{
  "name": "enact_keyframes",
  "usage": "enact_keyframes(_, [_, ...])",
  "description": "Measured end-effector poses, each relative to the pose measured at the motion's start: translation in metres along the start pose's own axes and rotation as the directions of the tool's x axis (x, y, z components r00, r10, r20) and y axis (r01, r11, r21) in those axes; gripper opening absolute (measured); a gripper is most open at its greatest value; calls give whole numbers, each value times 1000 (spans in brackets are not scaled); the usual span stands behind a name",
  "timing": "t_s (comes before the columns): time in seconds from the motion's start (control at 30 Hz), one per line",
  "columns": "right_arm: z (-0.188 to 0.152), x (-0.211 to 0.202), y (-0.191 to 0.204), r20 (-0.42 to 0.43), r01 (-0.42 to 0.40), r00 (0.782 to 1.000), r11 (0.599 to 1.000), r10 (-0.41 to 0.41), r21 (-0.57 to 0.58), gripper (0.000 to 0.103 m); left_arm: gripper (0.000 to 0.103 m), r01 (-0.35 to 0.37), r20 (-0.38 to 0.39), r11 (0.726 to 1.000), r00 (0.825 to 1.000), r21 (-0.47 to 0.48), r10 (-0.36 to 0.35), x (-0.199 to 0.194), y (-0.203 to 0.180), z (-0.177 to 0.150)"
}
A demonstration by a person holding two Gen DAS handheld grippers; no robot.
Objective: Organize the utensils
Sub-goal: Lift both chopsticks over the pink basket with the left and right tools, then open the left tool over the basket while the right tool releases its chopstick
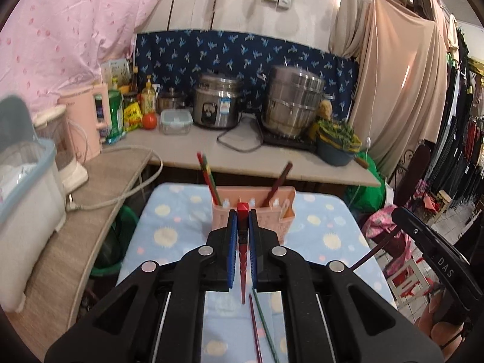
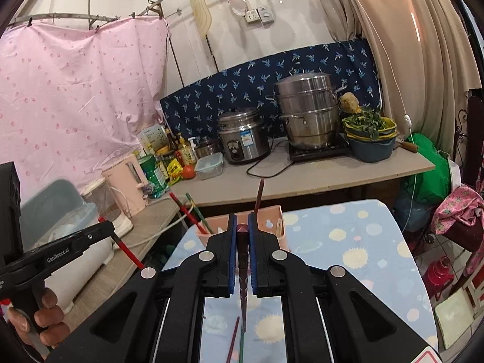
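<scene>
While both grippers hang above the blue dotted cloth [image 1: 169,211], each one pinches a single chopstick between its blue pads. The left gripper [image 1: 242,220] has its fingers pressed in on a red chopstick [image 1: 243,260]: the thick square end sticks out just past the fingertips, and the tapered end runs back between the fingers toward the camera. The right gripper [image 2: 242,227] grips a dark brown chopstick [image 2: 243,272] the same way, blunt end forward at the fingertips and point trailing back below them. Beyond both sets of fingertips stands the pink utensil holder [image 1: 281,208] on the cloth. It holds a red and green pair [image 1: 208,178] leaning in its left compartment and one dark brown chopstick [image 1: 279,183] further right. Two more chopsticks, one reddish [image 1: 255,326] and one green [image 1: 266,326], lie loose on the cloth under the left gripper, apart from its fingers.
</scene>
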State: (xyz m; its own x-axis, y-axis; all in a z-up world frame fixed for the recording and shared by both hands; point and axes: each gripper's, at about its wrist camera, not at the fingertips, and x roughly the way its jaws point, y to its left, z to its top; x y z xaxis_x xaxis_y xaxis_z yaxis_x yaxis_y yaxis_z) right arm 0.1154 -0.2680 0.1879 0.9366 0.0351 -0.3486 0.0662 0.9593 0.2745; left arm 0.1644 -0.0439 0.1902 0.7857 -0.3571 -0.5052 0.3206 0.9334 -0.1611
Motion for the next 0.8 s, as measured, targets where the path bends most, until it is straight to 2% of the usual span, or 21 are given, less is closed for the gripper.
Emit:
enact_keyframes(0.3, [73, 56, 14, 120, -37, 992, 999, 37, -3, 7, 7, -49, 148, 999, 988, -8, 50, 20, 0, 81])
enact_keyframes(0.47, [98, 86, 22, 153, -36, 987, 999, 37, -12, 7, 7, -65, 194, 998, 979, -3, 64, 36, -4, 103])
enact_keyframes(0.6, [100, 121, 22, 126, -25, 992, 1000, 27, -19, 7, 7, -78, 203, 997, 976, 1, 76, 55, -2, 112])
enact_keyframes(0.8, [79, 166, 18, 44, -9, 999, 1000, 10, -27, 7, 7, -79, 183, 997, 980, 0, 77, 91, 4, 111])
